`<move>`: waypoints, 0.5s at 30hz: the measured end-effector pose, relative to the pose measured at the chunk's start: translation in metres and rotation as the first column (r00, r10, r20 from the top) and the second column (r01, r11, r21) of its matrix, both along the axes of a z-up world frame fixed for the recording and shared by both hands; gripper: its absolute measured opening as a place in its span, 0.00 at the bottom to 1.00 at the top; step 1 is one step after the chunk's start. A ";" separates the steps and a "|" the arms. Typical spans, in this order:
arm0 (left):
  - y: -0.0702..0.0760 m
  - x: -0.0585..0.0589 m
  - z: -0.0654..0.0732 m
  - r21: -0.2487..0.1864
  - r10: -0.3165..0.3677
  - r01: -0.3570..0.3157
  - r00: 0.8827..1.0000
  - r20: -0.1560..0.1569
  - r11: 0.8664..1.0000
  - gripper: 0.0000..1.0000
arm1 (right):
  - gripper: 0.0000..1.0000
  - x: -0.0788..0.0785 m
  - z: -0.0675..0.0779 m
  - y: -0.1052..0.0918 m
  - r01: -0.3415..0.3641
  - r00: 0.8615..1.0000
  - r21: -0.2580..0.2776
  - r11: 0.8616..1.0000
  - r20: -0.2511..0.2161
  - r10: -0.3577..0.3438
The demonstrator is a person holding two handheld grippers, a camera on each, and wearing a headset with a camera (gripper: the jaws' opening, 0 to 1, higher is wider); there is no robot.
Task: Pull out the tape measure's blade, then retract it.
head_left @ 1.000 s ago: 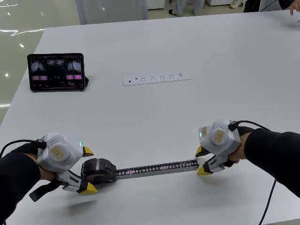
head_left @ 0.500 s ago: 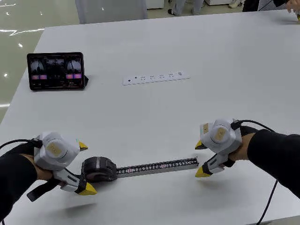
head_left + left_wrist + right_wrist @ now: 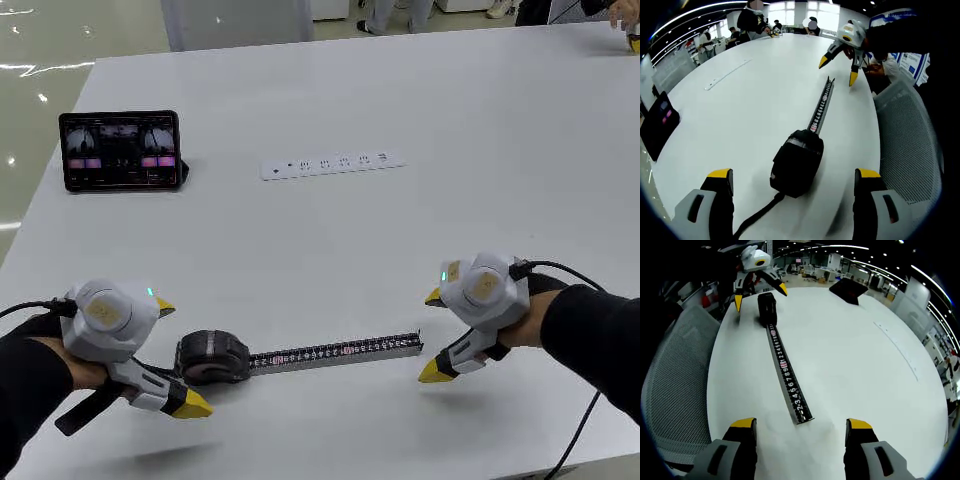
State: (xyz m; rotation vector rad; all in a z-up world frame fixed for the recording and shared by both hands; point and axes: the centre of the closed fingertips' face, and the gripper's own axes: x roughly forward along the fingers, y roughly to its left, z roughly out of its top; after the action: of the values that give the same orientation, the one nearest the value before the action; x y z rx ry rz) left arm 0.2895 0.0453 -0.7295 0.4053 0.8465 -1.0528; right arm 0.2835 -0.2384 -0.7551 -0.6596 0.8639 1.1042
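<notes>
A black tape measure [image 3: 212, 356] lies on the white table [image 3: 330, 240], its blade [image 3: 335, 351] pulled out to the right and resting flat. My left gripper [image 3: 178, 352] stands open just left of the case, jaws either side of it but apart from it. The left gripper view shows the case [image 3: 797, 162] between my open yellow-tipped jaws, with the blade [image 3: 822, 104] running away. My right gripper [image 3: 434, 333] stands open just past the blade's free end, holding nothing. The right gripper view has the blade's end [image 3: 801, 414] lying between its jaws, and the case [image 3: 767, 303] far off.
A tablet [image 3: 121, 150] stands at the table's far left. A white power strip [image 3: 333, 164] lies mid-table behind the tape. The near table edge runs just below both grippers. A grey mesh chair [image 3: 912, 130] stands beside the table.
Both grippers have let go: the left opened off the case and drew back left, the right opened off the blade's end and moved right. The tape stays extended on the table.
</notes>
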 end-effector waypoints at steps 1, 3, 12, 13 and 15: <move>0.000 0.004 0.005 -0.019 0.023 -0.022 0.999 0.034 1.000 0.99 | 0.72 0.000 0.001 0.000 0.010 1.000 0.009 1.000 0.003 -0.010; 0.004 0.005 0.007 -0.026 0.057 -0.056 0.997 0.048 0.998 0.99 | 0.74 0.001 0.002 -0.001 0.031 0.999 0.015 0.999 0.004 -0.031; 0.024 0.010 0.015 -0.145 0.275 -0.263 0.959 0.070 0.954 0.99 | 0.84 0.002 0.013 -0.007 0.117 0.993 0.076 0.990 0.023 -0.119; 0.025 0.009 0.016 -0.159 0.294 -0.282 0.954 0.056 0.946 0.99 | 0.85 0.000 0.014 -0.008 0.122 0.992 0.079 0.989 0.022 -0.124; 0.030 0.007 0.017 -0.162 0.307 -0.294 0.950 0.061 0.942 0.99 | 0.86 -0.002 0.014 -0.010 0.134 0.990 0.088 0.987 0.024 -0.137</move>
State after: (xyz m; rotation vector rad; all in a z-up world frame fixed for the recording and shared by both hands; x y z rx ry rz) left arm 0.2967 0.0752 -0.7127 0.1832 0.7197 -0.8021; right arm 0.2815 -0.2483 -0.7410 -0.5368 0.8192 1.0010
